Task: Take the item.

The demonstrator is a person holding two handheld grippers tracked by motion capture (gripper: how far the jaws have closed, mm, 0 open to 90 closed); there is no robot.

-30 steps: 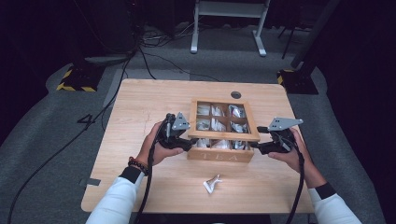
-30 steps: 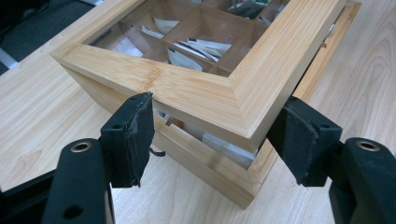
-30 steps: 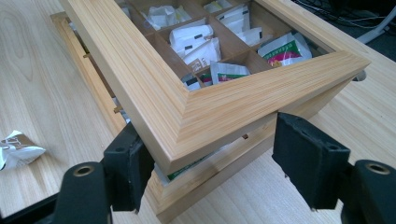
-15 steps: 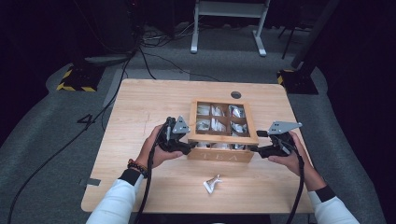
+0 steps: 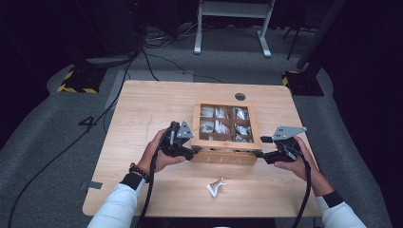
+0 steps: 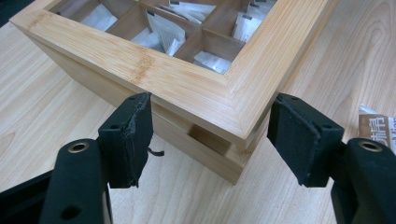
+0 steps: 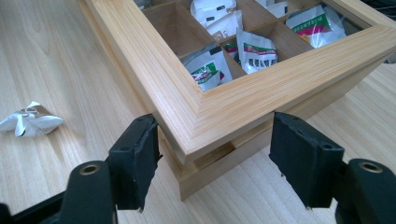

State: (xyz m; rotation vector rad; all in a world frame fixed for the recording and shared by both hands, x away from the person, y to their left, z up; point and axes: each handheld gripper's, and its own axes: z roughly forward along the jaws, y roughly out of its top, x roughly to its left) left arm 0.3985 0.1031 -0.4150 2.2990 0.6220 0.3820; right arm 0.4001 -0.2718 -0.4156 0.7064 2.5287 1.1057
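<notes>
— How far along?

— Early, by the look of it. On the table (image 5: 142, 109), near the middle, the box (image 5: 225, 157), with the lid (image 5: 227, 143) down. Probably a lid-lifting job, hardly begun: both front corners bracketed, nothing raised yet. Left to do: clamping properly, then swinging the lid up.

— And the tongs?

— Left tongs (image 5: 192, 153) astride the lid's near left corner, pads right at the wood; cannot tell whether pressing or merely touching. Right tongs (image 5: 262, 153) astride the near right corner, just been closing, lid corner between the pads, seemingly not clenched yet.

— Counts, big to small?

— One table. One box, one lid. Two tongs. Nine compartments (image 5: 221, 127), three by three. One crumpled sachet (image 5: 216, 186) loose in front of the box. Sachets inside: overlapping, impossible to count.
</notes>
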